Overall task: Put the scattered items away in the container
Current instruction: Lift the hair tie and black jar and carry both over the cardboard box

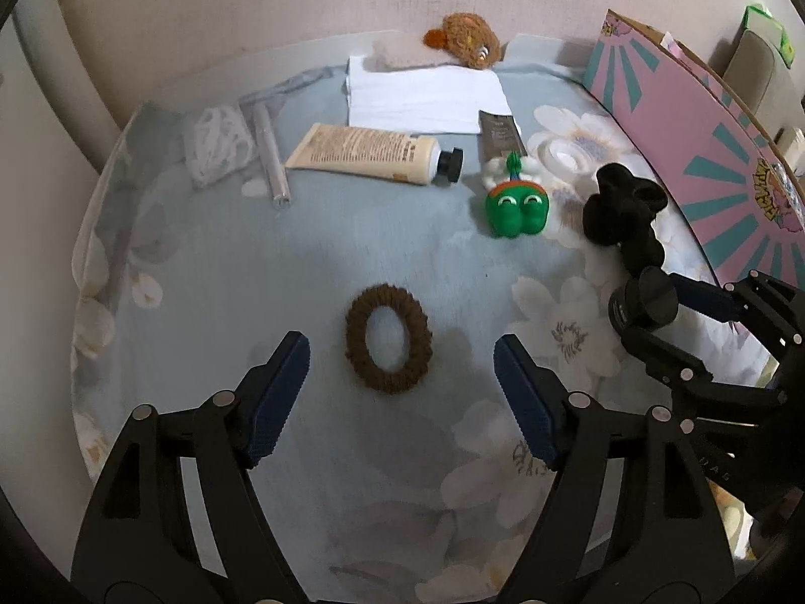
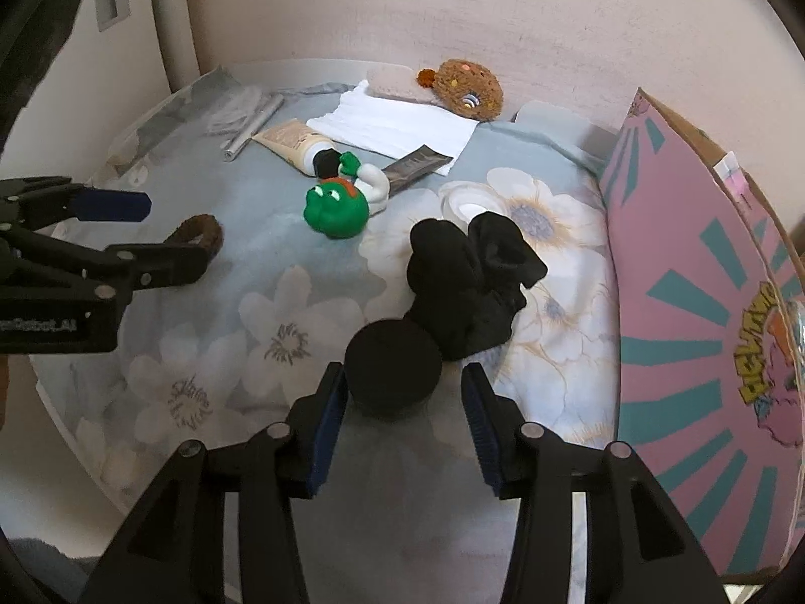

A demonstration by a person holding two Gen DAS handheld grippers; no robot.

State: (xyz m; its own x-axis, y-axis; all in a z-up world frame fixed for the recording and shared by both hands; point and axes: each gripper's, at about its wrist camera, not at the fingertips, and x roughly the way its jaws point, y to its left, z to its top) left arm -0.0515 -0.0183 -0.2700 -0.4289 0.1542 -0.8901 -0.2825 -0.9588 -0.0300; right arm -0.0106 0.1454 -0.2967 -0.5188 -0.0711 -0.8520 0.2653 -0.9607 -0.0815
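A brown fuzzy hair tie point(image 1: 388, 338) lies flat on the flowered cloth, just ahead of my open left gripper point(image 1: 401, 365), between its fingers. It also shows in the right wrist view point(image 2: 201, 232), partly behind the left gripper point(image 2: 146, 231). A black bundle of socks point(image 2: 453, 292) lies in front of my open right gripper point(image 2: 402, 402); its round end sits between the fingers, untouched. The bundle point(image 1: 621, 209) and right gripper point(image 1: 654, 312) show at right in the left view. The pink and teal cardboard box point(image 2: 704, 302) stands at right.
A green frog toy point(image 1: 515, 204), cream tube point(image 1: 372, 153), dark sachet point(image 1: 500, 133), folded white cloth point(image 1: 422, 95), brown plush point(image 1: 465, 40), silver stick point(image 1: 271, 156) and white mesh item point(image 1: 216, 143) lie farther back. A wall stands behind.
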